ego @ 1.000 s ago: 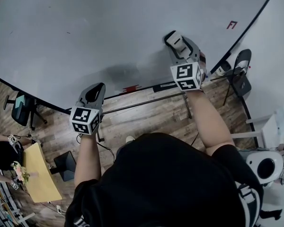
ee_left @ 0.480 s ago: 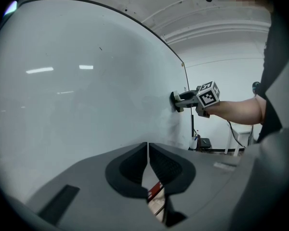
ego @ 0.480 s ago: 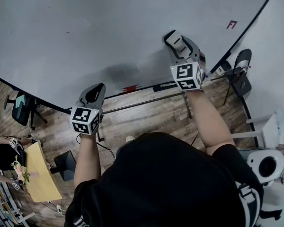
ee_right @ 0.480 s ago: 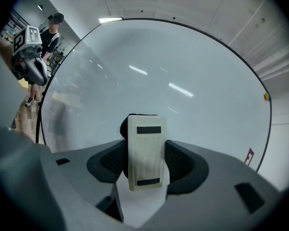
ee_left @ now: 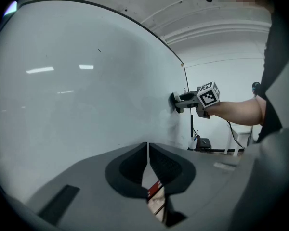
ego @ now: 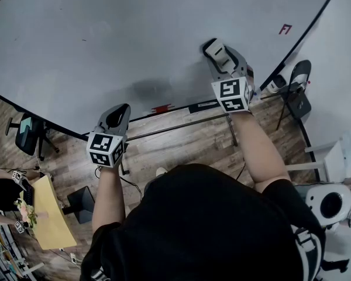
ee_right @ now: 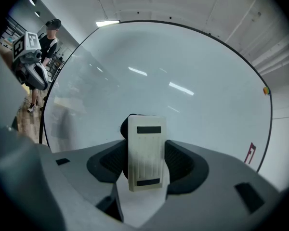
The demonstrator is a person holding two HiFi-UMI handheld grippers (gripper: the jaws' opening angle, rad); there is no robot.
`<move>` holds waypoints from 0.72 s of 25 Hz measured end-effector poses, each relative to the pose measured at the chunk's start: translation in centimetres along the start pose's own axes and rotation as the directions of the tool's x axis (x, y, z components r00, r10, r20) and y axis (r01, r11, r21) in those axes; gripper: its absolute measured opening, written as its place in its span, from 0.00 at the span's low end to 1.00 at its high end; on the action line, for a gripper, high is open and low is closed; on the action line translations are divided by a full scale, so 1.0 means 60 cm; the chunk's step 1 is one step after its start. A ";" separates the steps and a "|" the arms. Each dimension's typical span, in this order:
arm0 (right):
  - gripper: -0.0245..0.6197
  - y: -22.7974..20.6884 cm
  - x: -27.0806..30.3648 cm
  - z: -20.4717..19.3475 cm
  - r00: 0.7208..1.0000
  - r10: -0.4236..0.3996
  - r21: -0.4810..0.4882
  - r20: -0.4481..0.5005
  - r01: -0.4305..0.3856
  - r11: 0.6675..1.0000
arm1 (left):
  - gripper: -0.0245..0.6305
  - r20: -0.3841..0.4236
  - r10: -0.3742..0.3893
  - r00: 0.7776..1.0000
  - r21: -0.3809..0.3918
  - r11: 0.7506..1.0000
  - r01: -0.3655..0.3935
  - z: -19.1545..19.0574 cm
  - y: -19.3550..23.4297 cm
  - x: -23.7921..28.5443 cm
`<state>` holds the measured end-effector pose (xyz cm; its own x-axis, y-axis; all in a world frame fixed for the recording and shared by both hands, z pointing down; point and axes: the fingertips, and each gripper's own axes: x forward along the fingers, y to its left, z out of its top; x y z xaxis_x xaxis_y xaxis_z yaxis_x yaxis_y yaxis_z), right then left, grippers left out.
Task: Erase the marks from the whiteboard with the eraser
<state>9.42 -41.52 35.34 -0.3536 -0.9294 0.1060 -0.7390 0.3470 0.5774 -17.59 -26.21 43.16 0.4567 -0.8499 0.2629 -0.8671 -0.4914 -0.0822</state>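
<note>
Right gripper (ego: pixel 215 47) — fingers clamped on the white eraser (ee_right: pixel 145 150), held against the whiteboard (ego: pixel 105 34) at centre right; left gripper (ego: pixel 119 109) — fingers closed on nothing, lower left; red mark (ego: pixel 285 30) upper right.

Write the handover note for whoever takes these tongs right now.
Right tongs: shut on the eraser, which is held up to the whiteboard in its lower right area.
Left tongs: shut with nothing in them, by the board's lower edge.
Done: most of the board looks clean.
Left: a small red mark near the board's right edge, up and to the right of the eraser.
</note>
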 end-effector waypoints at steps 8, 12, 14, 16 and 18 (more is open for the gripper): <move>0.40 -0.002 -0.022 -0.009 1.000 0.007 0.011 -0.008 -0.007 1.000 | 0.07 0.003 -0.007 1.000 -0.002 1.000 0.007 0.004 -0.020 -0.006; 0.40 -0.002 -0.035 -0.015 1.000 0.013 0.007 -0.014 -0.013 1.000 | 0.07 0.005 -0.009 1.000 0.002 1.000 0.009 0.006 -0.032 -0.008; 0.40 -0.001 -0.039 -0.017 1.000 0.018 0.008 -0.015 -0.018 1.000 | 0.07 0.002 -0.011 1.000 0.004 1.000 0.011 0.006 -0.038 -0.010; 0.40 0.001 -0.044 -0.019 1.000 0.023 0.011 -0.012 -0.023 1.000 | 0.07 -0.001 -0.012 1.000 0.005 1.000 0.012 0.007 -0.042 -0.013; 0.40 0.003 -0.051 -0.021 1.000 0.026 0.012 -0.010 -0.026 1.000 | 0.07 -0.005 -0.011 1.000 0.005 1.000 0.011 0.006 -0.046 -0.017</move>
<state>11.09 -38.78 36.14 -0.3671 -0.9212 0.1289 -0.7362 0.3725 0.5650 -15.58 -24.04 42.76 0.4650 -0.8434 0.2690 -0.8609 -0.5016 -0.0846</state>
